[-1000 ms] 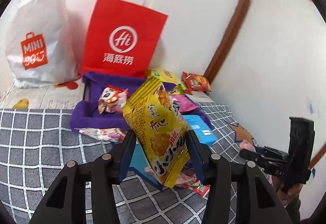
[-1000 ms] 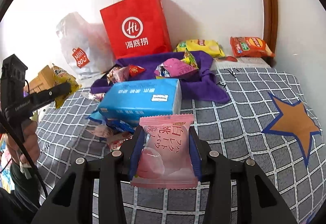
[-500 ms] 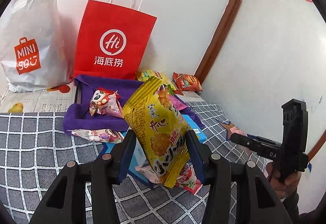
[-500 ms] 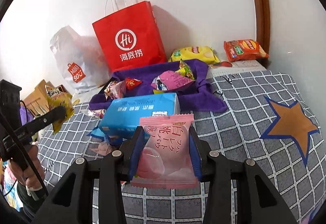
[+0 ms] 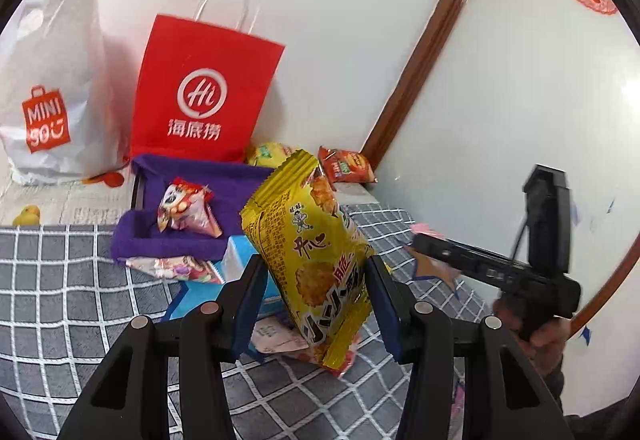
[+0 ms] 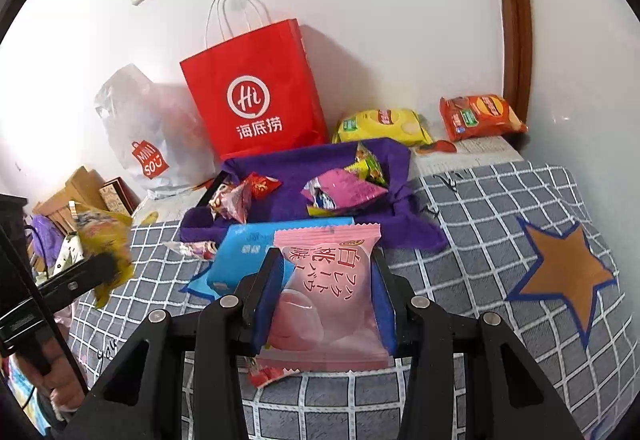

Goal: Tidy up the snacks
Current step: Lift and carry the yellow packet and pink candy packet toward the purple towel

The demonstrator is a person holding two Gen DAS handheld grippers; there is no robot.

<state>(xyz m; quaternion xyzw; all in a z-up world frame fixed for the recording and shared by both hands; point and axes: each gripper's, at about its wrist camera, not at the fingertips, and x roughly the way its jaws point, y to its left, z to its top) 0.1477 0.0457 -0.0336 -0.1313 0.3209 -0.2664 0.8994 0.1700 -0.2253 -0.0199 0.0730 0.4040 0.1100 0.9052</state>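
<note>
We have the left gripper (image 5: 316, 292) clamped on the yellow packet (image 5: 316, 260), the right gripper (image 6: 324, 300) on the pink packet (image 6: 332, 304); we carry both level toward the purple tray (image 6: 288, 164) at twelve o'clock.

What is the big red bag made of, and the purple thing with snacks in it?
The red bag looks like matte paper: flat stiff sides, sharp folded edges, and thin white cord handles. The purple thing looks like soft fuzzy cloth, perhaps a towel or fleece-lined tray: its surface is napped, and its edges slump and wrinkle. Which one it is, I cannot tell.
</note>
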